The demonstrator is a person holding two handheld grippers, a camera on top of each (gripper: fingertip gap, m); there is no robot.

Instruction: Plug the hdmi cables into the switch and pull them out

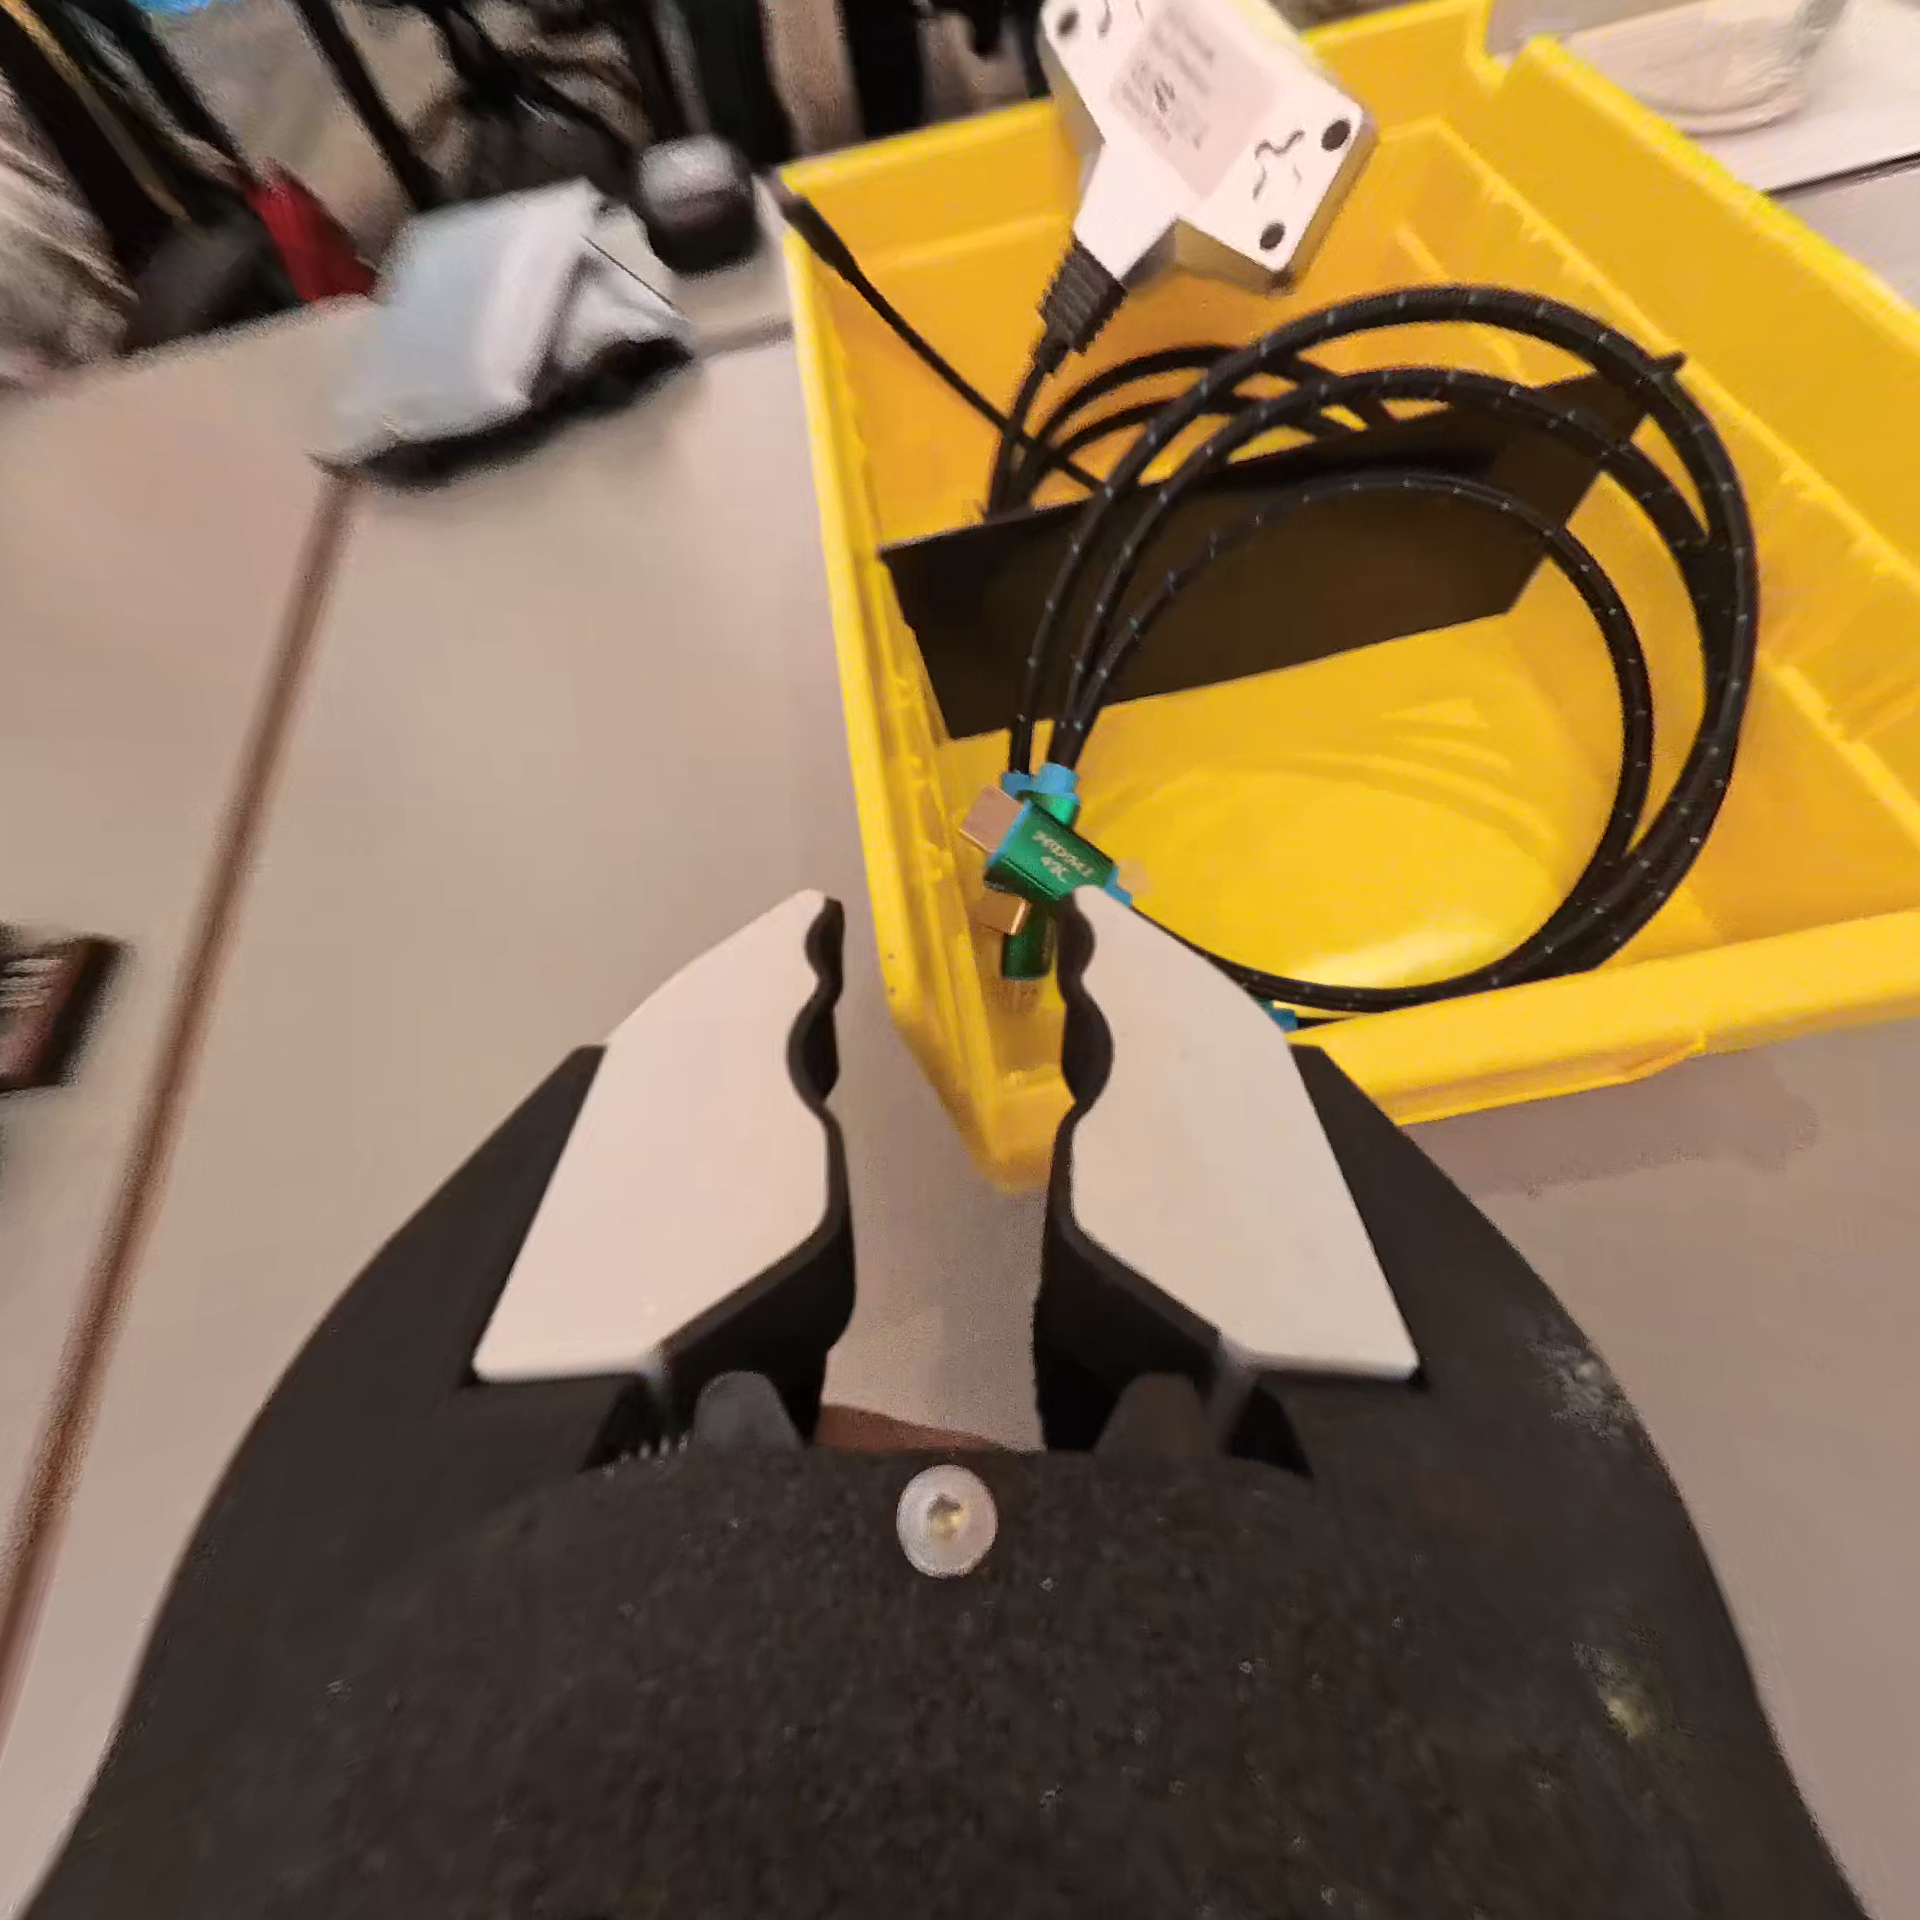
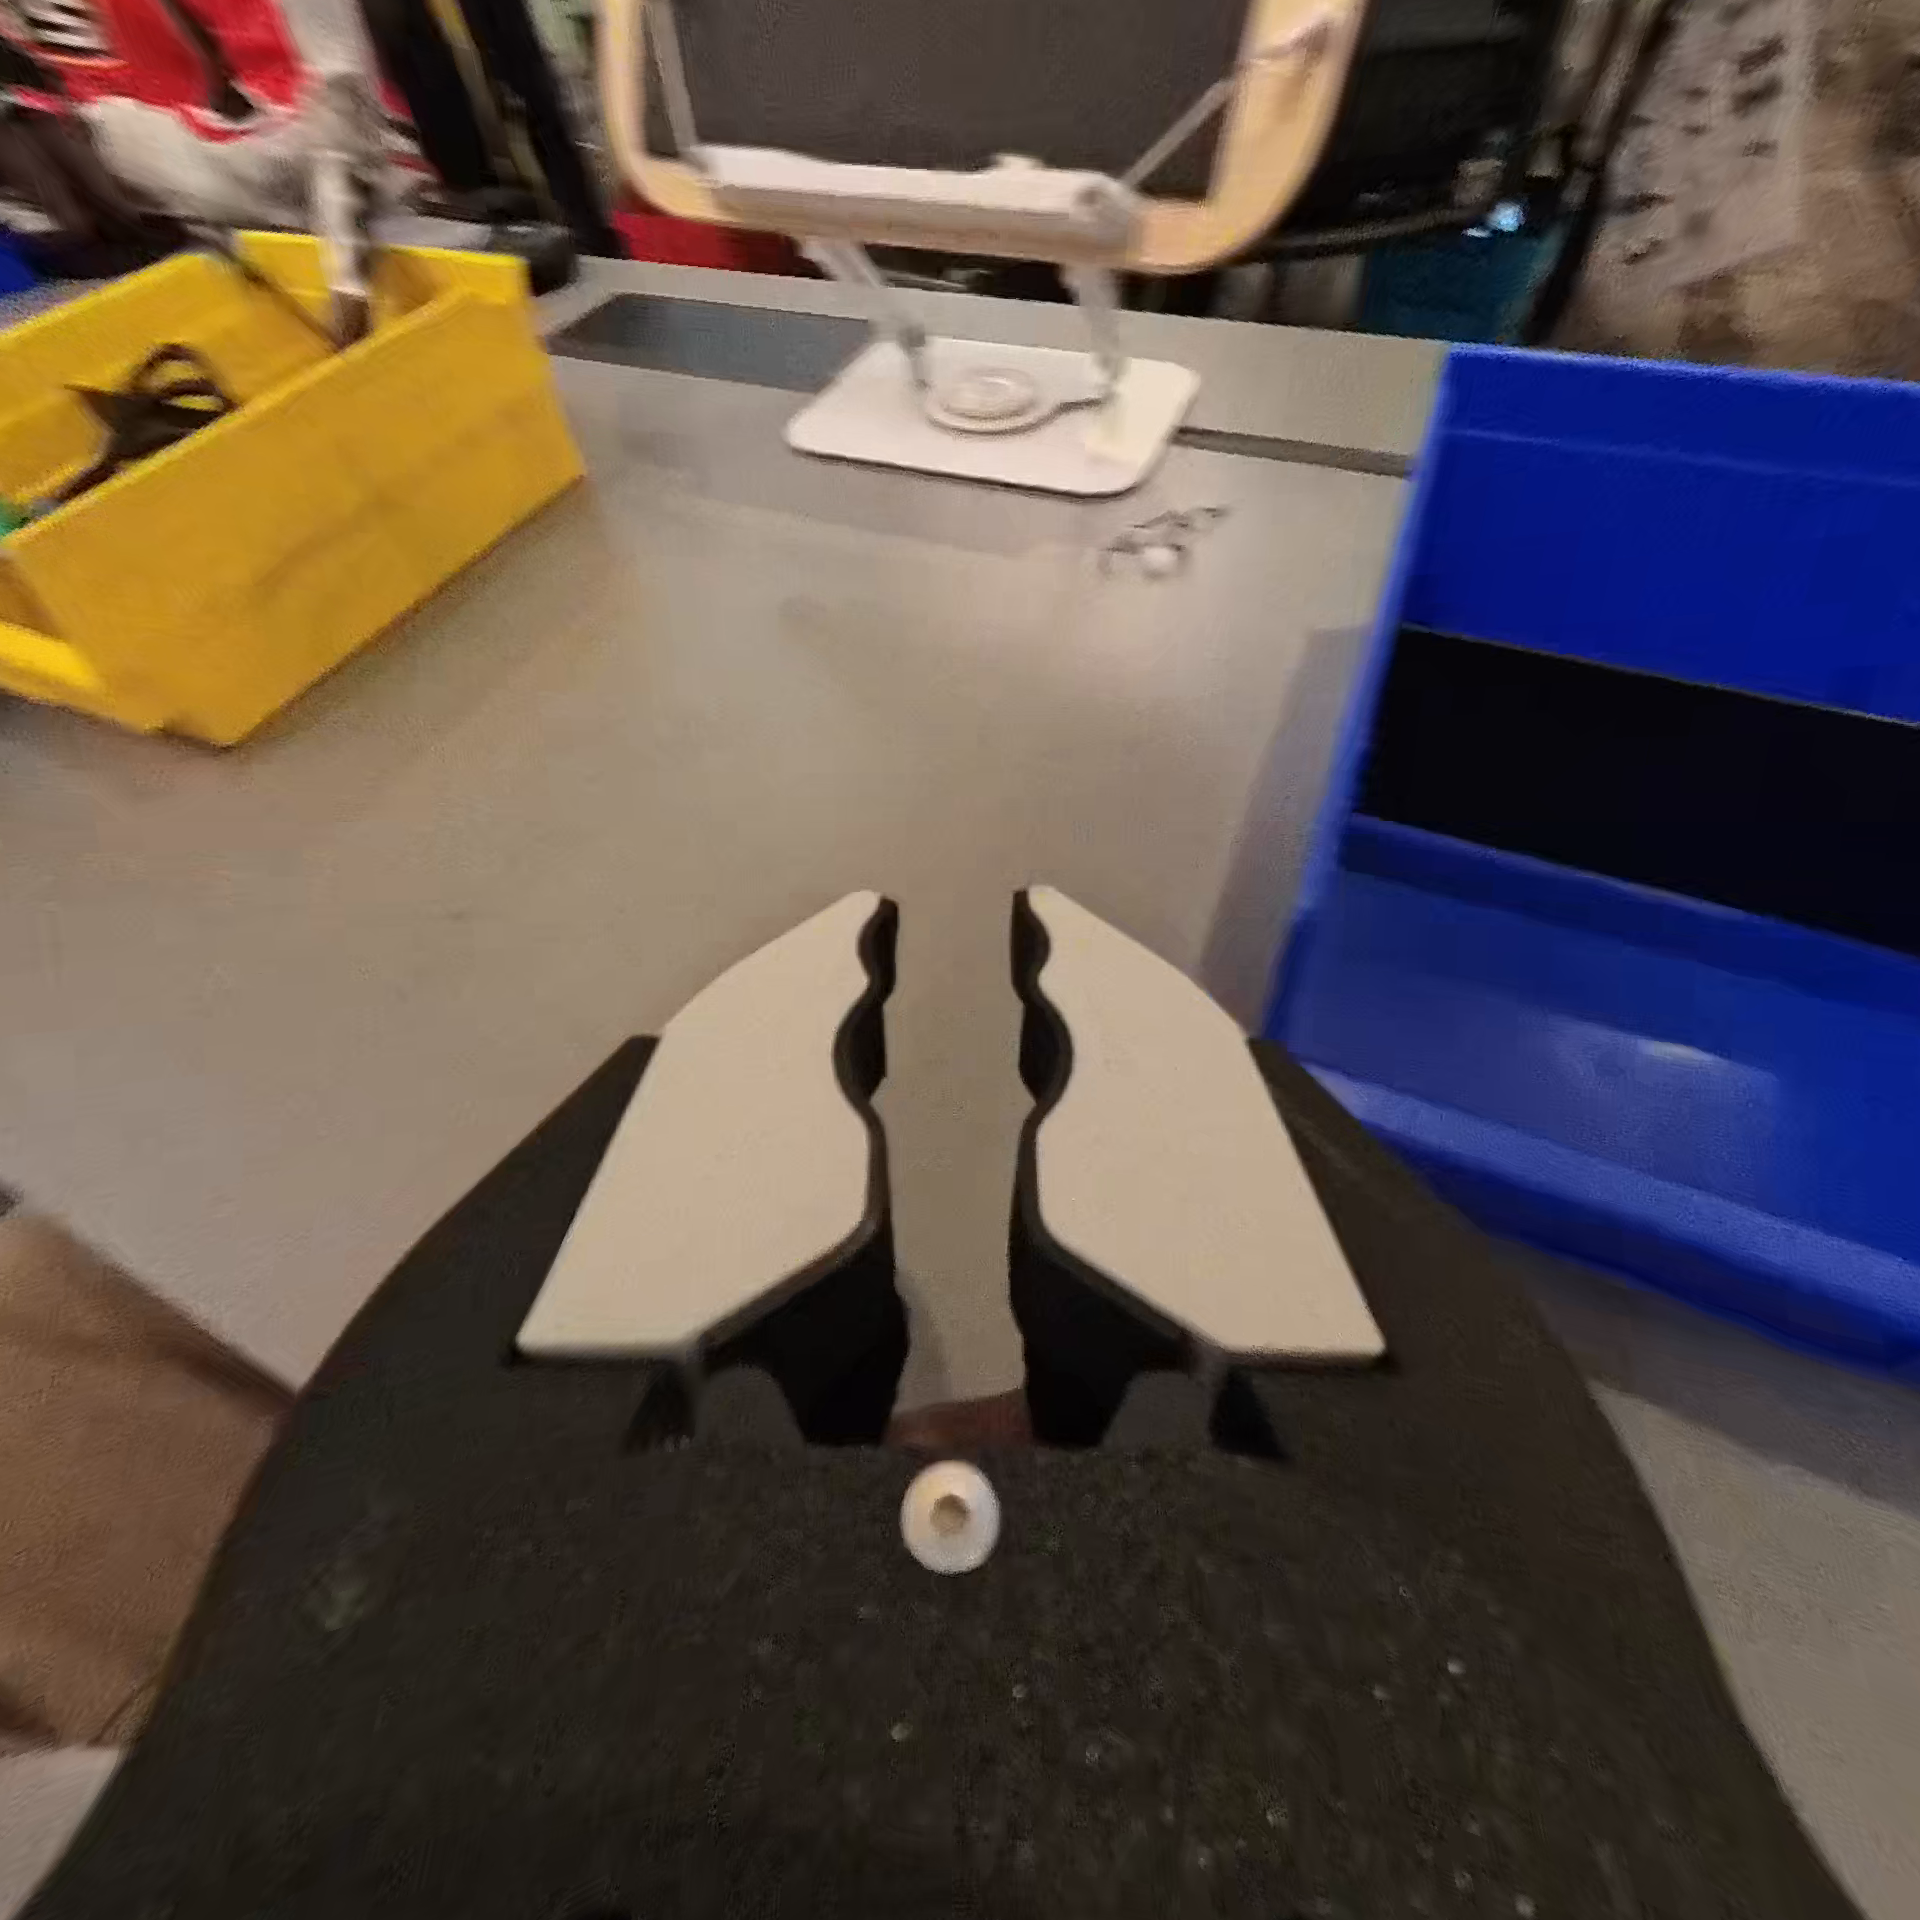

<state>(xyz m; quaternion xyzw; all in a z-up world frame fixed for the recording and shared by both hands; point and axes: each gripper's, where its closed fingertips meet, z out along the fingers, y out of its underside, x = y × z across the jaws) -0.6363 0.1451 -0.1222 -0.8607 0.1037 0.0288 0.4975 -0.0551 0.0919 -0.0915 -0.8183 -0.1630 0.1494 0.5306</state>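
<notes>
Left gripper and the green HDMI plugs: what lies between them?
In the left wrist view, the yellow bin's near corner wall stands between the open left gripper and the green plugs inside.

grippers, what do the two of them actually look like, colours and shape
Both look alike. The left gripper and right gripper each have a wide black body with a rough, speckled surface, spreading like wings. Two flat pale grey fingers taper forward, each edged with a wavy black pad on its inner side. A small pale round screw head sits at the centre of the body. No cables or sleeves show.
</notes>
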